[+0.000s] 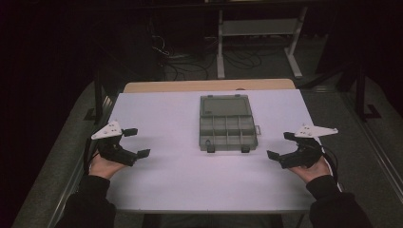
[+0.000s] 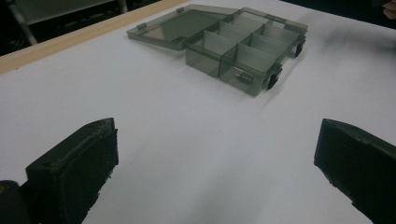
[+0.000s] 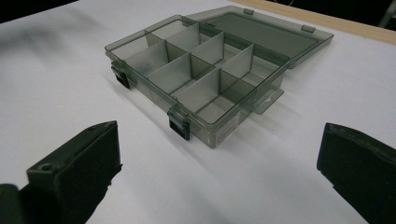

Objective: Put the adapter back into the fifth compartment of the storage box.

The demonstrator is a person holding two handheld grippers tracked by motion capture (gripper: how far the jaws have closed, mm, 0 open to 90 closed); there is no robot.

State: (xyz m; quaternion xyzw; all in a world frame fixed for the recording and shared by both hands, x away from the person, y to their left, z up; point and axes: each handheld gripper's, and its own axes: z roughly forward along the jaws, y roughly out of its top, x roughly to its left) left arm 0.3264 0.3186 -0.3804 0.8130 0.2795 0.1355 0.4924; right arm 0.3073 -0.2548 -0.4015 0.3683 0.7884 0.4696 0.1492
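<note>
Grey, see-through plastic makes up the one box [image 1: 228, 129] on the counter [image 1: 180, 180]. It lies in the middle of the white sheet that covers the counter, a little toward the far edge, between the two grippers and well apart from both. The box is open: its flat lid [image 1: 225, 105] lies back on the counter on the far side, joined by hinges. Thin walls divide the tray into small square and oblong compartments; I count about eight, in two rows. One small dark piece [image 2: 243, 77] sits in a near corner compartment; what it is I cannot tell. Two black clasps [image 3: 180, 127] hang on the near wall, and a small tab sticks out from one side.

The left gripper [image 1: 133, 142] and the right gripper [image 1: 280, 145] are each held in one hand, low over the counter. Both have black, blocky jaws spread wide, with nothing between them. A pale wooden edge shows beyond the sheet.
</note>
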